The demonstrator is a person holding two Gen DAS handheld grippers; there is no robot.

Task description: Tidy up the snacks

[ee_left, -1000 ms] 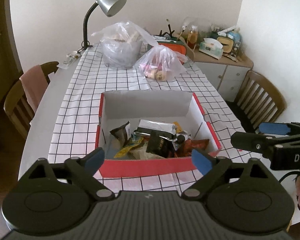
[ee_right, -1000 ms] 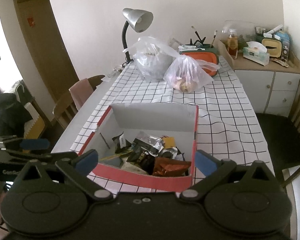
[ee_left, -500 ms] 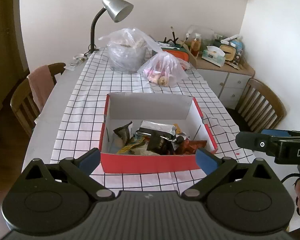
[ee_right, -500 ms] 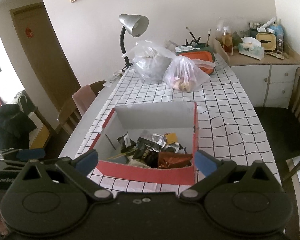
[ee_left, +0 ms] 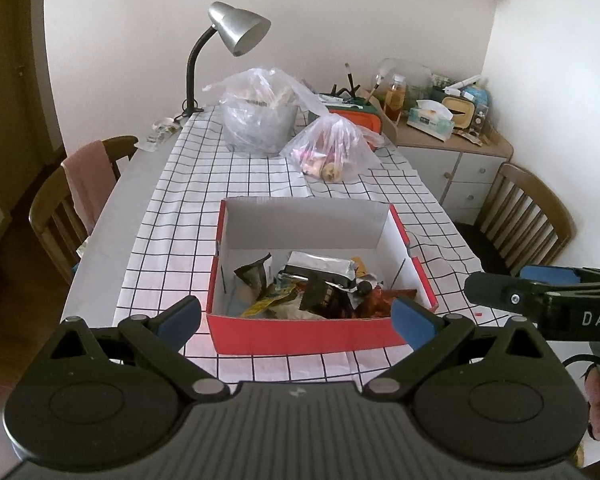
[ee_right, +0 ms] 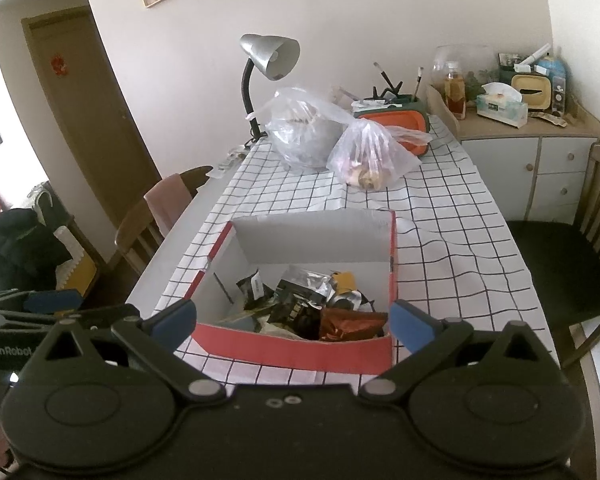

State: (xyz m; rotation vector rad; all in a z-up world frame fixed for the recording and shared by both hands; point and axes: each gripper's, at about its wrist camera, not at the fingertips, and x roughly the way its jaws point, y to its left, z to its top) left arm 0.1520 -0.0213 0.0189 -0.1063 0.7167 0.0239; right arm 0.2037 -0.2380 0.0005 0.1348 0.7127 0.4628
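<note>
- Left wrist: left gripper (ee_left: 296,316) spread wide, empty, red box (ee_left: 304,334) of snack packets (ee_left: 320,288) at 12 o'clock.
- Right gripper (ee_right: 292,320) likewise released, holding nothing.

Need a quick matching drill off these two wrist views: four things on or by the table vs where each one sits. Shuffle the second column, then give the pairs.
Things
1. desk lamp
2. snack packets
3. pink cloth
4. tissue box

Places
A. draped over a chair back beside the table
B. inside the red box
C. on the white cabinet by the wall
D. at the far end of the table, behind the clear bags

Pairs: 1-D, 2-B, 3-A, 4-C
</note>
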